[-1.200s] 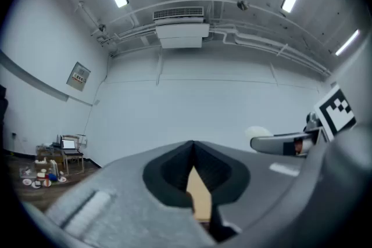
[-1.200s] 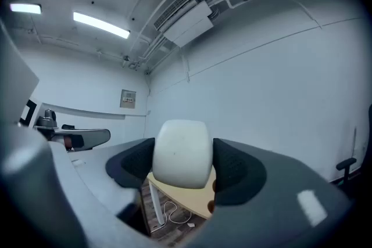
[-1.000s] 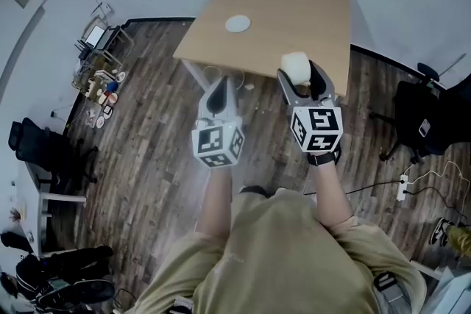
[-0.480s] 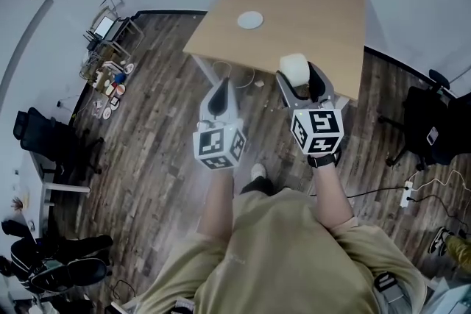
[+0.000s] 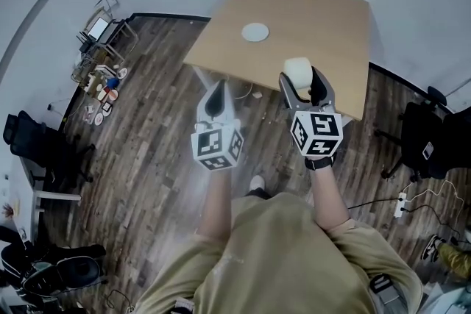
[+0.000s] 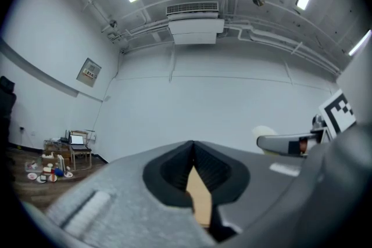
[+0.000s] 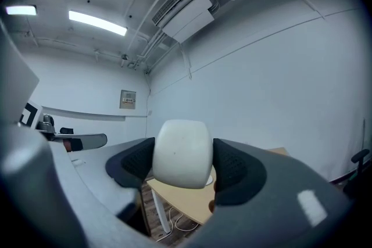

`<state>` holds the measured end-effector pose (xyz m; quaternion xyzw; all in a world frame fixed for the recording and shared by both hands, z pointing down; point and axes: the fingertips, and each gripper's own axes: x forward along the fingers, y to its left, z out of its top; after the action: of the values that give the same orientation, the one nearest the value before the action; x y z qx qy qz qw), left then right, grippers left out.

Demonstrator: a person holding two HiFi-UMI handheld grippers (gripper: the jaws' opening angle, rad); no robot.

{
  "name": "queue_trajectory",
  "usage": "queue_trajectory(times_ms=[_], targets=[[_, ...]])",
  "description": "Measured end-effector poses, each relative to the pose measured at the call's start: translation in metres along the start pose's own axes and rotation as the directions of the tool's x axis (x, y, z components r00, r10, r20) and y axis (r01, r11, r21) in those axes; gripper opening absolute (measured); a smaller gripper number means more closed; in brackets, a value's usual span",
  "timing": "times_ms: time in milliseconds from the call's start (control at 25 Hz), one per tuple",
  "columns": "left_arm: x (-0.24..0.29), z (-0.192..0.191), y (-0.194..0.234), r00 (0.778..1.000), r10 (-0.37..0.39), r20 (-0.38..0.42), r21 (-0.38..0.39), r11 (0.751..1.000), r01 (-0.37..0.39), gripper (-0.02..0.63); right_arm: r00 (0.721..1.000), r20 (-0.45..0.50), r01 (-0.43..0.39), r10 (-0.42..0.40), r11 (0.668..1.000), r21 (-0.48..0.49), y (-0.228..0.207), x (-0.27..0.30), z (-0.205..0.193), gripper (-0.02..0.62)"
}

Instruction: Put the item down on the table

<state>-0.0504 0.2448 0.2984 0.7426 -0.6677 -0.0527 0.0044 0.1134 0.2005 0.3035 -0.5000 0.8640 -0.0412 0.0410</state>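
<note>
Between the jaws of the right gripper (image 7: 183,162), clamped from both sides, sits the white rounded item (image 7: 182,154), held in the air at the near edge of the bench (image 5: 294,11). The bench top lies ahead of and below it, so setting down likely calls for a forward, downward reach. The left gripper (image 6: 193,151), closed and empty, hangs over the floor (image 5: 147,129), farther from the bench.

A person (image 5: 280,254) stands on the floor (image 5: 147,151) before a table (image 5: 324,26), grippers held out side by side. The right gripper (image 5: 302,77), with the item (image 5: 298,68) between its jaws, hangs over the table's near edge. The left gripper (image 5: 216,88) is over the floor, just short of the table. A disc (image 5: 255,31) lies on the table beyond, and a chair (image 5: 421,137) stands at the far right.
</note>
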Motion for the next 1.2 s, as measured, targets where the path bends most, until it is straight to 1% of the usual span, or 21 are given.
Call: queue_trajectory(times_ms=[200, 400, 640, 760, 920, 1040, 1200], targets=[[0.035, 0.001, 0.03, 0.999, -0.037, 0.006, -0.004, 0.999, 0.037, 0.0, 1.0, -0.005, 0.017, -0.017, 1.0, -0.016, 0.011, 0.048, -0.001, 0.319], [0.061, -0.006, 0.064, 0.998, -0.058, -0.004, -0.038, 0.998, 0.058, 0.0, 0.999, -0.039, 0.021, -0.022, 0.999, -0.033, 0.031, 0.092, -0.012, 0.319], [0.085, -0.029, 0.102, 0.997, -0.069, -0.034, -0.076, 0.995, 0.066, 0.0, 0.996, -0.079, 0.027, -0.032, 0.998, -0.054, 0.048, 0.133, -0.033, 0.319], [0.101, -0.042, 0.113, 0.996, -0.071, -0.056, -0.093, 0.994, 0.065, 0.0, 0.994, -0.106, 0.028, -0.034, 0.998, -0.057, 0.046, 0.153, -0.045, 0.319], [0.131, -0.046, 0.123, 0.995, -0.07, -0.064, -0.102, 0.993, 0.064, 0.0, 0.993, -0.114, 0.024, -0.029, 0.999, -0.046, 0.036, 0.183, -0.049, 0.319], [0.159, -0.054, 0.131, 0.995, -0.065, -0.07, -0.098, 0.993, 0.058, 0.0, 0.992, -0.124, 0.016, -0.02, 0.999, -0.036, 0.024, 0.215, -0.058, 0.319], [0.208, -0.063, 0.144, 0.996, -0.04, -0.078, -0.085, 0.996, 0.033, 0.0, 0.991, -0.131, -0.01, 0.007, 1.0, -0.019, 0.004, 0.267, -0.067, 0.319]])
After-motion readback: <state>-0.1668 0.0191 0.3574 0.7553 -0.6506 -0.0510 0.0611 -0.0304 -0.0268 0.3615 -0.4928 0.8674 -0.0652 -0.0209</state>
